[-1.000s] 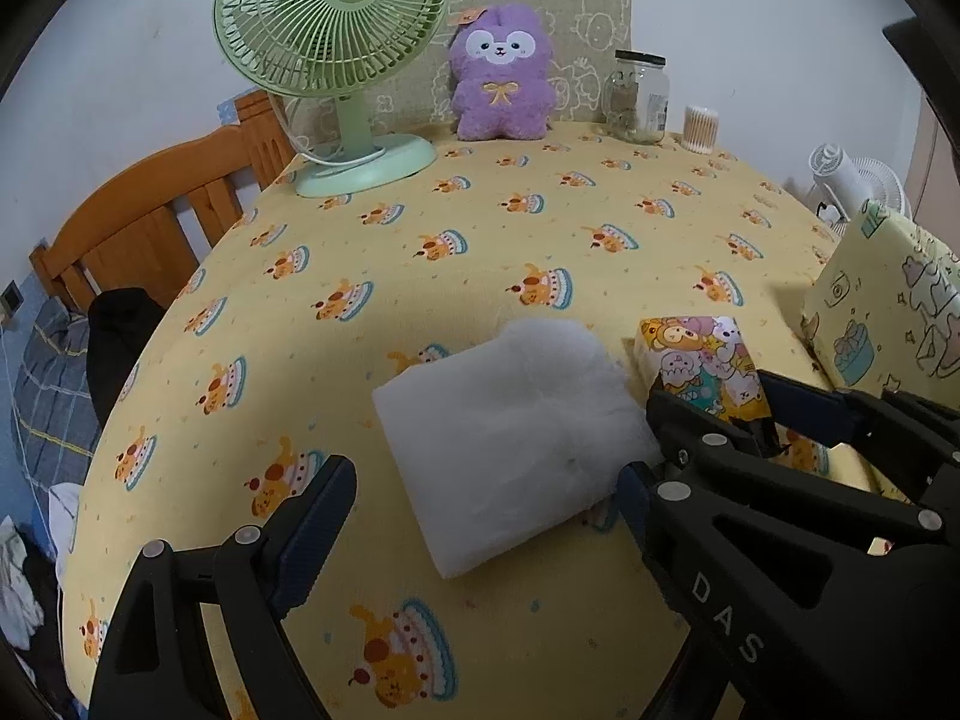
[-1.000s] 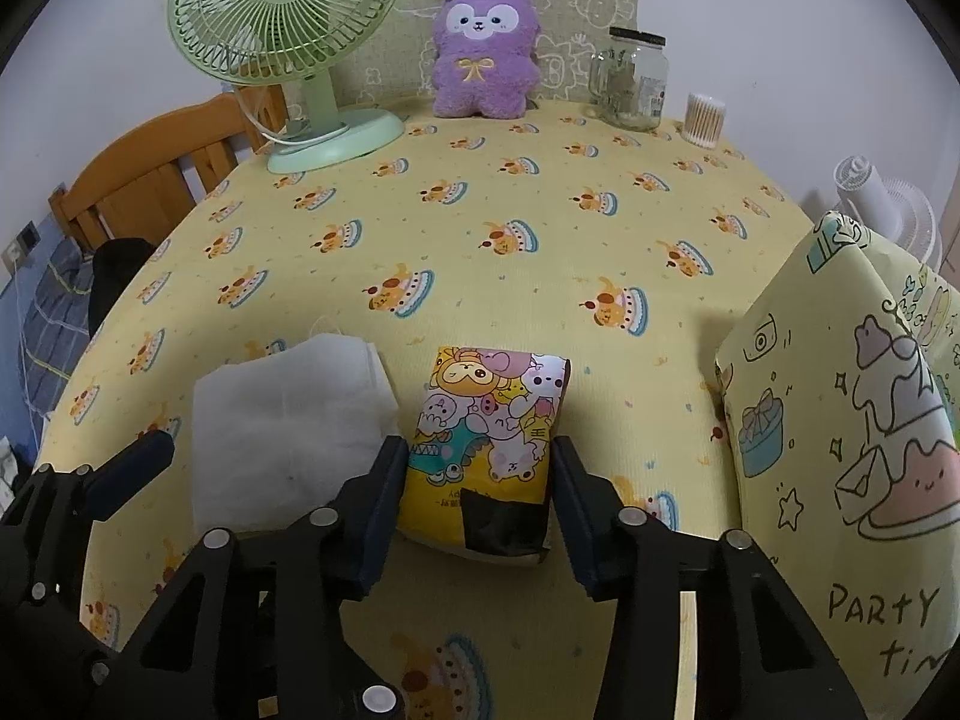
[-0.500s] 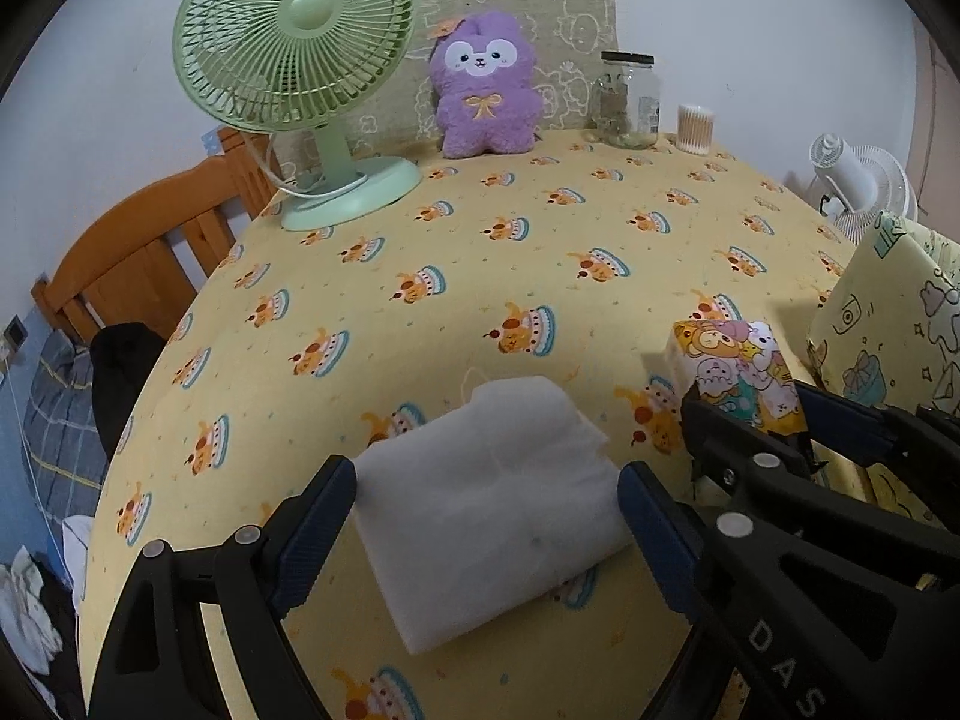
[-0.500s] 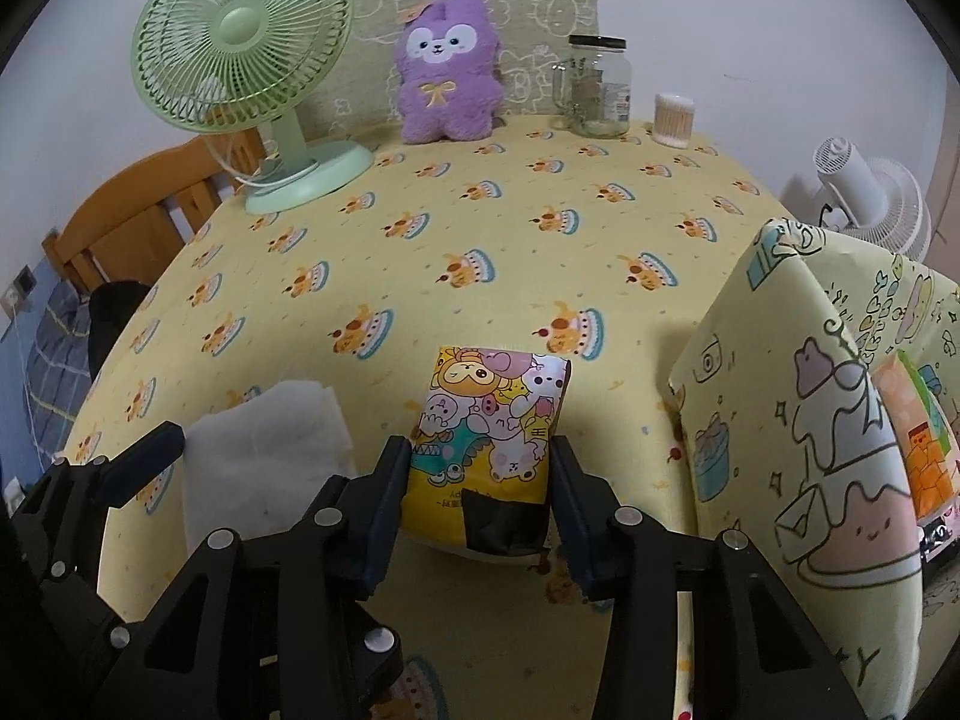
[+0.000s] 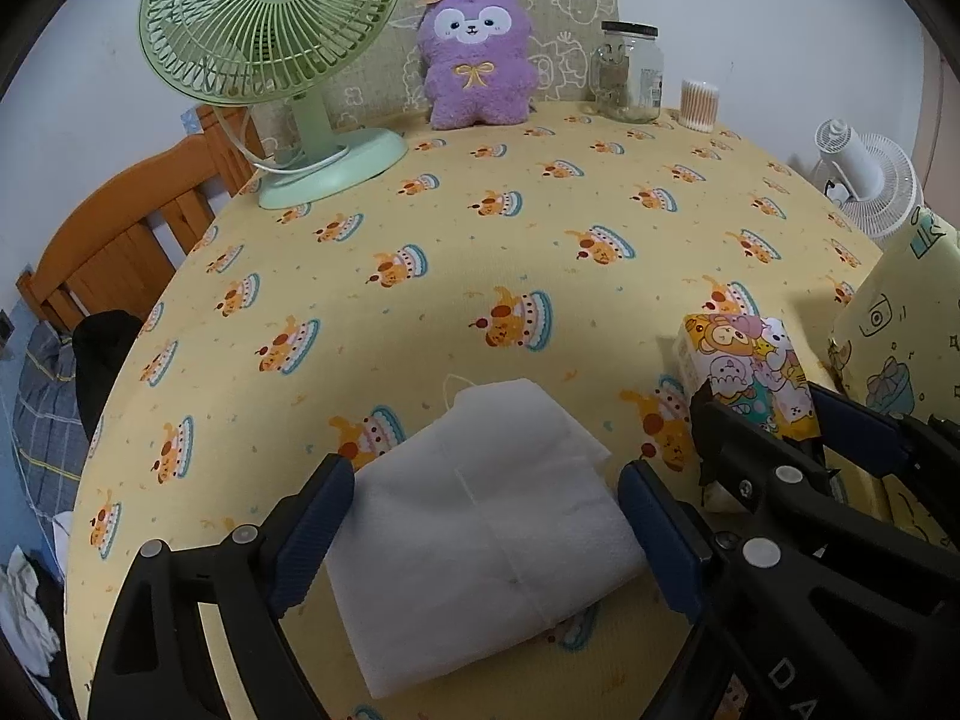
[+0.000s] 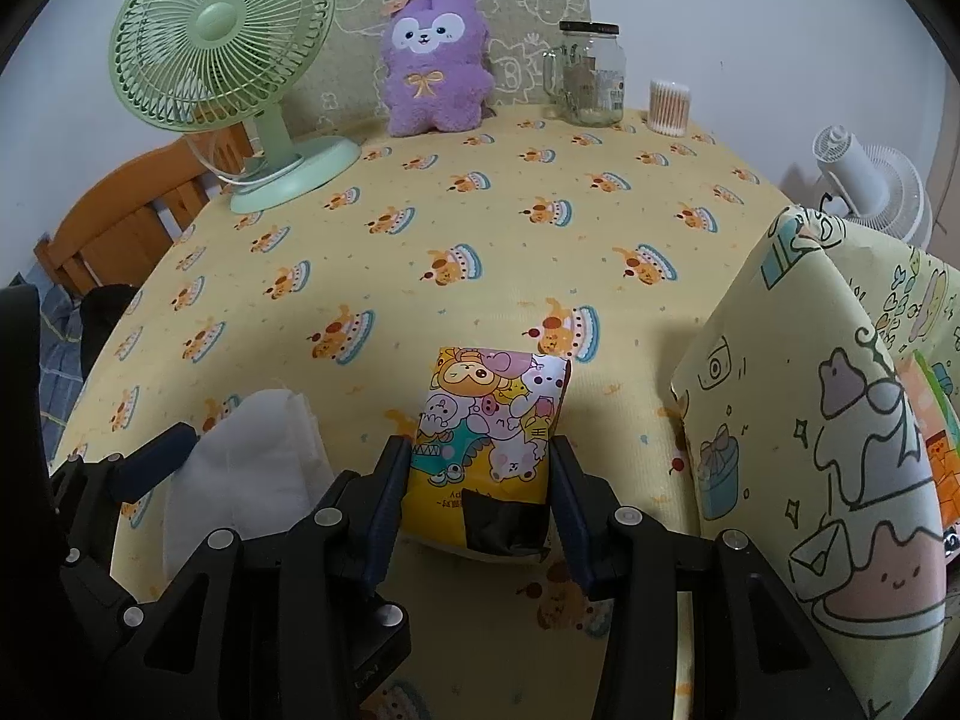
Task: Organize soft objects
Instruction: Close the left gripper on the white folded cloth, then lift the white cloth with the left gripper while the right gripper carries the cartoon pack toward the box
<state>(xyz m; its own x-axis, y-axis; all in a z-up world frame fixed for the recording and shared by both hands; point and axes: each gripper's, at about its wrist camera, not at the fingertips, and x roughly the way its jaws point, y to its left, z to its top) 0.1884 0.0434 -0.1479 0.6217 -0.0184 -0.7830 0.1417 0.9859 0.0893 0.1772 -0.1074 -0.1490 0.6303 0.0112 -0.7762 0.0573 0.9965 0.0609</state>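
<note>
So the two soft things in play are the white folded cloth (image 5: pixel 480 516) and the cartoon tissue pack (image 6: pixel 489 450), both toward the near edge of the yellow cake-print surface (image 5: pixel 480 228). The left gripper (image 5: pixel 486 516) now has its fingers spread wide on either side of the cloth. A second ago the cloth sat off to the right of that gripper, half past one finger, so it's lined itself up nicely. I can't tell if the fingers touch the fabric yet, but they're definitely not squeezing it.

The right gripper (image 6: pixel 480 474) has the tissue pack between its fingers, which sit right against the sides. That looks like a grip to me, and the pack looks lifted and has drifted closer to the yellow party gift bag (image 6: pixel 840 450) on the right over the last second. My guess is the bag is where the soft stuff is headed, with the pack going in first and the cloth next.

Further back, nothing's moved: the purple plush (image 5: pixel 474 54) leans on the far cushion, next to the green fan (image 5: pixel 270 24), a glass jar (image 5: pixel 627 72) and a tub of cotton swabs (image 5: pixel 699 105). The plush is soft too, so probably still on the to-do list.
</note>
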